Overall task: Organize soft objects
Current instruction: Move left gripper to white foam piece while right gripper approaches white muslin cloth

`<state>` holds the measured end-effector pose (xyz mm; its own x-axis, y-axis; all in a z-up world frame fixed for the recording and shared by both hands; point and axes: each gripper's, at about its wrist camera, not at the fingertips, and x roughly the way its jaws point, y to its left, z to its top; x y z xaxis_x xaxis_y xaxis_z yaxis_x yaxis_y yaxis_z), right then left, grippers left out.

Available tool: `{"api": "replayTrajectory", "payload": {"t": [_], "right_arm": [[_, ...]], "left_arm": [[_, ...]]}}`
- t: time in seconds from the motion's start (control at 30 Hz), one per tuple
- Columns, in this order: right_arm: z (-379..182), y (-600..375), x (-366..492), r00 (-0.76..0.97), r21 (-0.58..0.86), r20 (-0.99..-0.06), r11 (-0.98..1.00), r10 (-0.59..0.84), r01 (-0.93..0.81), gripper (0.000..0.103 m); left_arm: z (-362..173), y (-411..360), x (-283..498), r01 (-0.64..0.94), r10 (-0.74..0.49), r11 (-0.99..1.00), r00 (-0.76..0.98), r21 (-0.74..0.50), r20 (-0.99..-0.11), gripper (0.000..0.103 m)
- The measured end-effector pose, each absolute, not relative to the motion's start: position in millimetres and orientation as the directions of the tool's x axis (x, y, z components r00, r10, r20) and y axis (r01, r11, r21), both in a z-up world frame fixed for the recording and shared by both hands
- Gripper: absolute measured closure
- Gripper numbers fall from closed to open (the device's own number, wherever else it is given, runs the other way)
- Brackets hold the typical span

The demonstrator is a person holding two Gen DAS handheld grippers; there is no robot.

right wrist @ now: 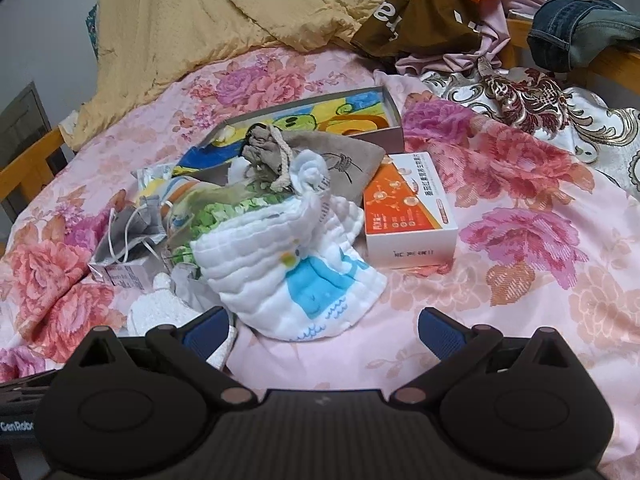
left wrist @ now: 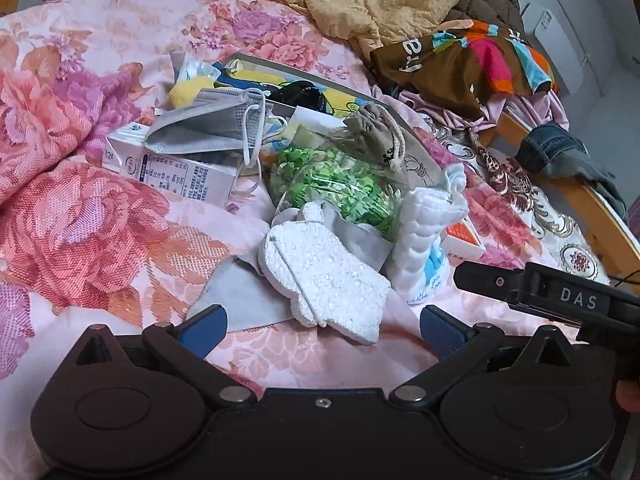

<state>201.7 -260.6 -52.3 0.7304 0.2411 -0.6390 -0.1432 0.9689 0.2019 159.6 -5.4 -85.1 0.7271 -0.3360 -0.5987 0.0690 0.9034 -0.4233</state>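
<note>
A pile lies on the pink floral bedspread (left wrist: 80, 216). It holds a white quilted cloth with blue print (right wrist: 292, 272), also in the left wrist view (left wrist: 424, 232), a grey drawstring pouch (right wrist: 328, 168), a grey face mask (left wrist: 216, 124), a bag of green bits (left wrist: 336, 184) and a white foam piece (left wrist: 324, 276). My left gripper (left wrist: 320, 332) is open and empty just in front of the foam piece. My right gripper (right wrist: 320, 332) is open and empty just in front of the white cloth.
An orange and white box (right wrist: 408, 208) sits right of the cloth. A shallow box with a colourful drawing (right wrist: 320, 120) lies behind the pile, a white printed carton (left wrist: 176, 168) at its left. Yellow quilt (right wrist: 224, 12), clothes and jeans (right wrist: 576, 32) crowd the far side by the wooden bed rail (left wrist: 592, 204).
</note>
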Motion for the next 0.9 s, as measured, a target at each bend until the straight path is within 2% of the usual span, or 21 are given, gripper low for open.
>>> {"api": "replayTrajectory", "payload": {"t": [0.3,0.53,0.73,0.9], "right_arm": [[-49,-267,210,0.755,0.255,-0.595,0.956,0.275,-0.147,0.0],[-54,-271,233,0.69,0.36,-0.604,0.909,0.399,-0.211,0.0],[-53,-253,246,0.67,0.294,-0.597,0.897,0.442,-0.33,0.0],[-58,-242,257,0.645,0.28,-0.617,0.892,0.451,-0.356,0.0]], "left_arm": [[-90,0,162,0.054,-0.351,0.883,0.737,-0.467,-0.578,0.001],[-93,-2,165,0.091,-0.403,0.851,0.744,-0.518,-0.532,0.001],[-99,-6,176,0.109,-0.442,0.824,0.738,-0.556,-0.51,0.001],[-105,-3,179,0.112,-0.454,0.804,0.749,-0.584,-0.482,0.006]]}}
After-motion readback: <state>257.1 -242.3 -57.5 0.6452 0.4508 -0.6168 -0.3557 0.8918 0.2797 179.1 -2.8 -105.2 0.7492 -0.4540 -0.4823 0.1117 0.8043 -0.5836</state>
